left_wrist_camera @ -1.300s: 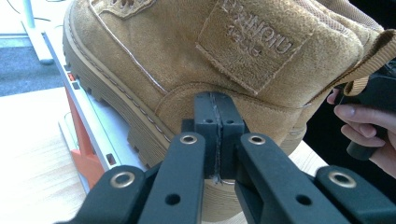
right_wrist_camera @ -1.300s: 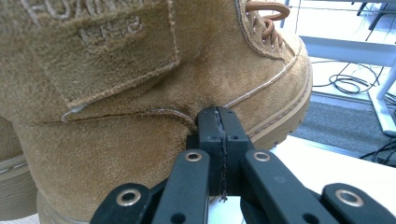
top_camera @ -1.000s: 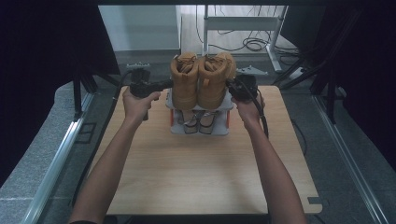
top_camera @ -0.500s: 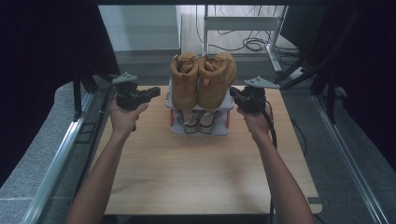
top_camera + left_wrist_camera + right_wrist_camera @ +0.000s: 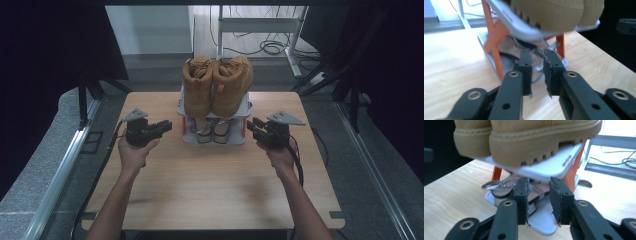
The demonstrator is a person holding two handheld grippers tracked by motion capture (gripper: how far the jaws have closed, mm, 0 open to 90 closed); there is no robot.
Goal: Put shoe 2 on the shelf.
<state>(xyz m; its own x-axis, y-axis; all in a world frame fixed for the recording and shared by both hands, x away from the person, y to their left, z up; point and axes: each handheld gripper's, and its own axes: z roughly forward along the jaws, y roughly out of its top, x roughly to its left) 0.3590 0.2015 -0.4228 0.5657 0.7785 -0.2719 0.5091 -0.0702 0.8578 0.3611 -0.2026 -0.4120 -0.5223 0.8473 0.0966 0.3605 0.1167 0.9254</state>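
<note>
- My left claw and my right claw sit low on the tabletop, one at each side of the two-tier shoe rack; both point inward at its lower tier
- Both claws have just been opening; the jaws stand a little apart with nothing between them, and neither touches the rack or any shoe
- The tan boots stand side by side on the upper shelf, toes toward me; the strappy sandals lie on the bottom tray, under that shelf
- In my left gripper view the jaws frame the sandals' clear strap and dark footbed past the orange upright; in my right gripper view they line up on the brown sandal straps
- I judge the sandals light and floppy; thin straps will fold and slip, so I would pinch the stiffer sole edge or a strap where it meets the sole
- The gap between the tiers is low; a claw that goes in high could knock the shelf and rock the boots
- The boots look heavier, with stiff lugged soles and soft suede uppers; the heel or collar is the firm hold
</note>
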